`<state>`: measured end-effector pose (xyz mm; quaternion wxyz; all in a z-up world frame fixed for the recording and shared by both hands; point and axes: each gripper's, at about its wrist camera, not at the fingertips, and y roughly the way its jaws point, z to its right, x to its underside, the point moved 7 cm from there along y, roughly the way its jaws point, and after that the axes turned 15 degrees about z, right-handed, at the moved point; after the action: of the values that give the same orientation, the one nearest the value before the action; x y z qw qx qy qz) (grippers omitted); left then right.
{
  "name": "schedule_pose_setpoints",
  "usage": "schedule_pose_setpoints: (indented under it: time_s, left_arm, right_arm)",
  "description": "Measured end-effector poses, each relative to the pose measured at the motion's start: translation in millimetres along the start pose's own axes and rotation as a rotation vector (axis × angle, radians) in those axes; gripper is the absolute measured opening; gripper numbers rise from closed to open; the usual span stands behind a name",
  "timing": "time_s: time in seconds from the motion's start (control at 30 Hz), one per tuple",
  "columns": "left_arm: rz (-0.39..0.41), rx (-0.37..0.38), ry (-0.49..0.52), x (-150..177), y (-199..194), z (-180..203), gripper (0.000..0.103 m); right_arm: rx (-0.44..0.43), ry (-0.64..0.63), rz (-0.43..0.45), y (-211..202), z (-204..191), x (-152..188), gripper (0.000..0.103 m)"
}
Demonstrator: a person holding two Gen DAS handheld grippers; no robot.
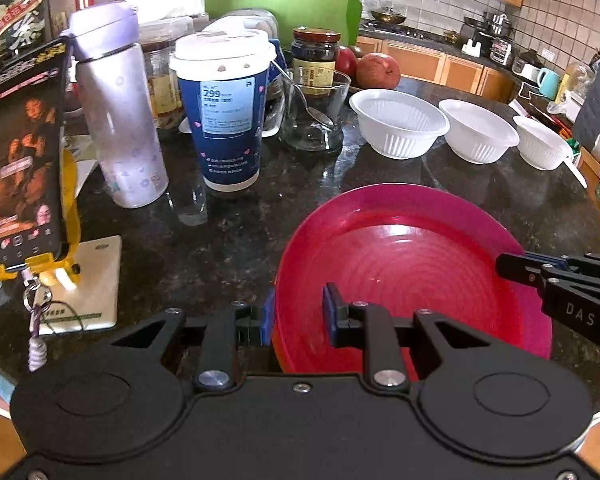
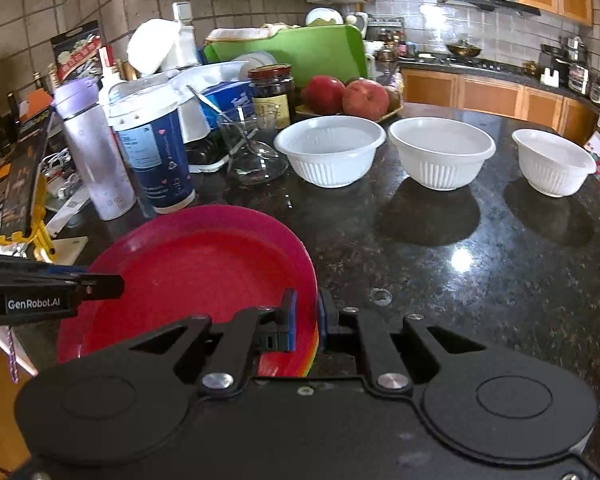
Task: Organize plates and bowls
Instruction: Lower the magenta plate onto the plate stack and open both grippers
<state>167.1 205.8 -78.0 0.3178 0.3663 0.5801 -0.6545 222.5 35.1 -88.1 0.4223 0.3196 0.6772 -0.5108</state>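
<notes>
Right gripper (image 2: 306,320): its jaws are pressed together on the right rim of the stack of plates (image 2: 188,280); one blue pad sits inside the rim, the other outside, so the pinch is edge-on.
Left gripper (image 1: 298,320): narrowed onto the opposite, left rim of the same stack, one pad on the outer edge and one resting over the red inner surface. The pads look to be against the rim, though the inner one's contact is hard to confirm.
Why two grips: a wide, shallow stack held at one edge would tip; a pinch on each side keeps it level, and that seems to be the reason for this hold.
Stack of plates: the top plate is red-pink, with orange, yellow and green edges showing beneath it at the right gripper. It is low over the near part of the dark stone counter (image 2: 480,280); whether it rests there or is just lifted cannot be told.
Bowls: three white ribbed bowls, left (image 2: 330,150), middle (image 2: 442,150) and right (image 2: 554,160), stand apart in a row across the far counter, beyond the plates.
Clutter: a blue paper cup (image 1: 224,120) and a lilac bottle (image 1: 118,120) stand left of the plates, near enough to be knocked in a sideways move.
Step in hand: probably carrying or settling the plates; the bowls are not yet gathered.
</notes>
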Motion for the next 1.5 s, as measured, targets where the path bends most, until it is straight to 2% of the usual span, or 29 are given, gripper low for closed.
schedule_pose_setpoints:
  time_s: [0.37, 0.63, 0.93, 1.0, 1.07, 1.13, 1.27, 1.37, 1.43, 1.5]
  left_arm:
    - [0.015, 0.011, 0.067, 0, 12, 0, 0.032]
    - [0.009, 0.033, 0.055, 1, 10, -5, 0.033]
    - [-0.003, 0.047, 0.045, -1, 5, -7, 0.035]
    - [-0.002, 0.048, 0.044, -3, 4, -5, 0.041]
    - [0.004, 0.048, 0.049, -4, 2, -3, 0.043]
    - [0.018, 0.037, 0.063, -4, 1, -1, 0.05]
    - [0.033, 0.034, 0.07, -7, -2, 2, 0.052]
    - [0.035, 0.031, 0.07, -9, -3, 3, 0.054]
    - [0.04, 0.026, 0.073, -10, -4, 3, 0.061]
    - [0.049, 0.025, 0.077, -11, -6, 4, 0.061]
  right_arm:
    - [0.055, 0.004, 0.001, 10, -1, 6, 0.014]
    - [0.061, -0.004, -0.011, 9, -5, 8, 0.014]
    - [0.073, -0.024, 0.033, 3, -10, 0, 0.018]
    - [0.074, -0.029, 0.038, 2, -11, -1, 0.023]
    - [0.078, -0.024, 0.041, 2, -12, -1, 0.03]
    - [0.081, -0.019, 0.049, 0, -12, -2, 0.032]
    - [0.097, -0.011, 0.058, -3, -11, -3, 0.042]
    - [0.107, -0.005, 0.068, -5, -11, -4, 0.045]
    - [0.109, -0.001, 0.073, -7, -11, -4, 0.047]
    - [0.112, 0.0, 0.076, -9, -11, -4, 0.048]
